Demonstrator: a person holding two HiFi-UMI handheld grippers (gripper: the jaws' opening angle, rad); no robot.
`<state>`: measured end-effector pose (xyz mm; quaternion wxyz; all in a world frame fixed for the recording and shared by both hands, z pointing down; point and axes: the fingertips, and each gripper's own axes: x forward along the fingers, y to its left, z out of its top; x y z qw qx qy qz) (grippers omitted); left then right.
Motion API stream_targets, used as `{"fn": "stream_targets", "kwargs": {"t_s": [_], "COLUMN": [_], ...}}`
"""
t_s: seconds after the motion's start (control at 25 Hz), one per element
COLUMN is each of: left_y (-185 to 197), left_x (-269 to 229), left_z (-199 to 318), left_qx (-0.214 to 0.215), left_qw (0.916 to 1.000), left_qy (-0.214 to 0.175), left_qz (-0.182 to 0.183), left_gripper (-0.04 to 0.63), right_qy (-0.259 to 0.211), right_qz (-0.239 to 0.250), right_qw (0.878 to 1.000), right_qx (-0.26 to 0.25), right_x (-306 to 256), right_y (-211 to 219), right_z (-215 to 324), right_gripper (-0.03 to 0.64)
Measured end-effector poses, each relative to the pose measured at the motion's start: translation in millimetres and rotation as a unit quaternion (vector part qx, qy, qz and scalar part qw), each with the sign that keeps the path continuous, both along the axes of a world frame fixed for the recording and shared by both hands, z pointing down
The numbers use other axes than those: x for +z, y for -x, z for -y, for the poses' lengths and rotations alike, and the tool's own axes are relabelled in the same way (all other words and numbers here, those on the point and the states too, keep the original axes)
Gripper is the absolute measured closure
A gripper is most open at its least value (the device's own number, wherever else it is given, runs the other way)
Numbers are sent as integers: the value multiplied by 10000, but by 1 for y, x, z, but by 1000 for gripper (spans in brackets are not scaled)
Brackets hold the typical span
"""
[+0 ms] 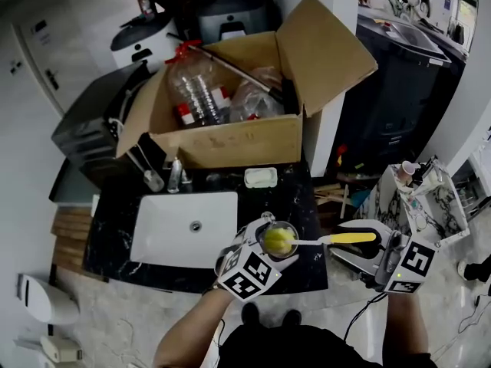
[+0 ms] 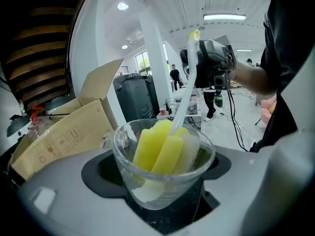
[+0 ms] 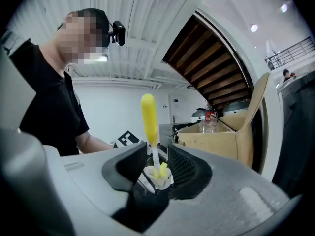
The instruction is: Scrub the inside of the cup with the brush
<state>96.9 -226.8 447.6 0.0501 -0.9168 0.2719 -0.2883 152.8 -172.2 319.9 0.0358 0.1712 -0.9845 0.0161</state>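
Your left gripper (image 2: pixel 158 163) has its jaws clamped on the glass cup (image 2: pixel 162 195): it looks slick and breakable, so squeeze lightly. Your right gripper (image 3: pixel 156 163) has its jaws released; take the light brush (image 3: pixel 148 114) by its stiff yellow handle.

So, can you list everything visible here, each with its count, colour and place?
Black marbled counter: one, middle of the head view.
White rectangular sink: one, set in the counter.
Silver tap: one, behind the sink.
White soap dish: one, right of the tap.
Brown cardboard box: one, open, behind the sink.
Clear plastic bottles: several, count unclear, inside the box.
Clear glass cup: one, transparent, over the counter, right of the sink.
Sponge brush with white-and-yellow handle: one, yellow head inside the cup.
Left hand-held gripper: one, grey, shut on the cup.
Right hand-held gripper: one, grey, jaws apart, at the brush handle's end.
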Motion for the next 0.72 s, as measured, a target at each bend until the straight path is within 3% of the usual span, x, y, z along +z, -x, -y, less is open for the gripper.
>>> {"fn": "stream_targets", "kwargs": {"t_s": [0.08,0.16,0.44,0.72], "left_y": [1,4,16,16], "left_x": [-3,-4,-6,9], "left_z": [0,2,8,9], "left_qx": [79,116,257,538], "left_qw": [10000,9999,9996,9951], "left_qy": [-7,-7,-28,-498], "left_qz": [-17,-43,-58,667], "left_gripper": [158,158,158,158], "right_qy": [-59,-121,-186,-648], "right_qz": [20,58,-50,-526], "right_qw": [10000,9999,9998,9962], "right_qx": [-44,-59,-34,245], "right_x": [-1,-4,-6,-11], "right_y": [12,20,43,61], "right_z": [3,5,14,21], "right_gripper": [498,565,566,572]}}
